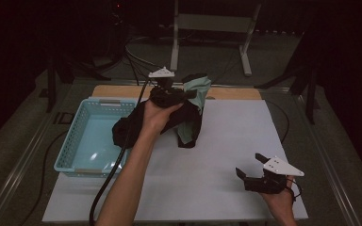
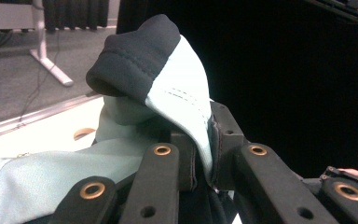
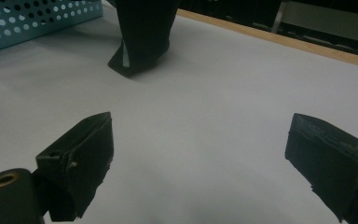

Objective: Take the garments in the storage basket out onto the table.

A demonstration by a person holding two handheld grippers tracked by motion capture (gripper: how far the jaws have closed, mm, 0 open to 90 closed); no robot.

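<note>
A black and mint-green garment hangs above the white table top, lifted at the far middle. My left gripper is shut on its cloth near a black cuff; the mint fabric is pinched between the jaws. The garment's lower end drapes down and touches the table. Part of it trails toward the light blue basket. My right gripper rests low at the near right, open, with nothing between its fingers.
The perforated basket sits at the table's left side. A wooden strip runs along the far edge. Cables and a metal frame lie on the floor beyond. A black cable trails from my left gripper.
</note>
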